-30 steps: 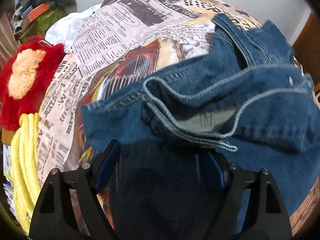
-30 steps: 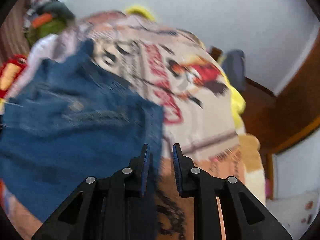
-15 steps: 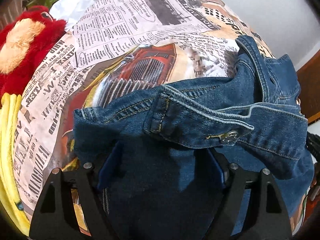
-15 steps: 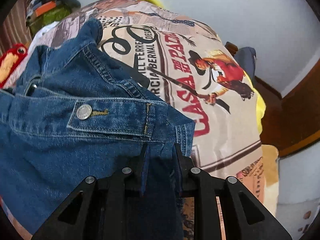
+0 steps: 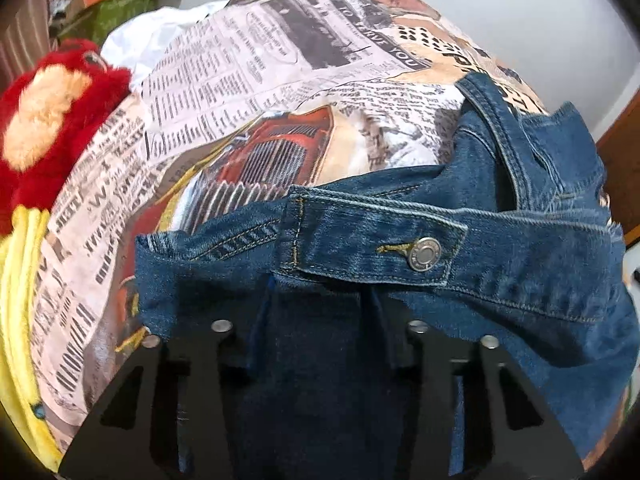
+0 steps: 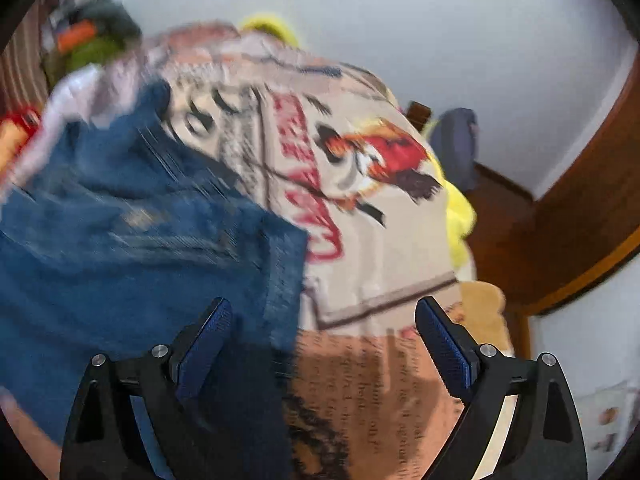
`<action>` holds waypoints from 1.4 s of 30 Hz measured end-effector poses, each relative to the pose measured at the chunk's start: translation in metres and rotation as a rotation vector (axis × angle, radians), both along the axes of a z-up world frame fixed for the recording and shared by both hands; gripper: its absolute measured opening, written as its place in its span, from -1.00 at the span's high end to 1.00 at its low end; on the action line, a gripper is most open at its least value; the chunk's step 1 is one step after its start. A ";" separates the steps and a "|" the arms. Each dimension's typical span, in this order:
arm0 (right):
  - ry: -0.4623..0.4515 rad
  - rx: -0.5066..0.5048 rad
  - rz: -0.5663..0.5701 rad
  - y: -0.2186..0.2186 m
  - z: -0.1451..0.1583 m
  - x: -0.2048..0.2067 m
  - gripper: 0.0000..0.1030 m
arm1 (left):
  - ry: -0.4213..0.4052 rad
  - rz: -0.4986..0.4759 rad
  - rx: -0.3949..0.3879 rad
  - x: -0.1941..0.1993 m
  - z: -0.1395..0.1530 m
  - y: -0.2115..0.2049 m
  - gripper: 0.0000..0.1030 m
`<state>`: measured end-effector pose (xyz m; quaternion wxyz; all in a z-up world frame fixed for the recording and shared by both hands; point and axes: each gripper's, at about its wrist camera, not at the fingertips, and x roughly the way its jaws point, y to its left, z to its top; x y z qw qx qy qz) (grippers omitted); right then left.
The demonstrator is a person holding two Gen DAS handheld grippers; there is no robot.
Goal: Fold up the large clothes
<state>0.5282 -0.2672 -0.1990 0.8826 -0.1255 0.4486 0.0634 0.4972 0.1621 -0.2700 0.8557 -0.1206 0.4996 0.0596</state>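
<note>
Denim jacket (image 6: 132,248) released — right gripper (image 6: 324,320) opening (earlier clamped).

blue denim jacket (image 5: 500,264), seemingly newsprint-patterned bedspread (image 5: 240,80).

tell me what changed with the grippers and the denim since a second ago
The right gripper let go: it was clamped on the denim jacket edge and its jaws are now opening wide. The left gripper is closing on denim between its fingers. The jacket's button tab came into view. The printed bedspread and red plush toy stayed put.
</note>
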 end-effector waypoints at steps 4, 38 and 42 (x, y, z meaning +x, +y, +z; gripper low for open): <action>0.030 0.173 0.042 0.009 0.010 0.006 -0.79 | -0.018 0.023 -0.046 -0.006 0.003 0.015 0.63; -0.092 0.254 0.029 0.052 0.069 0.053 0.62 | -0.300 0.042 0.089 -0.022 0.112 0.028 0.92; 0.009 0.185 -0.032 0.051 0.006 0.079 0.62 | -0.191 0.129 0.109 0.001 0.064 0.048 1.00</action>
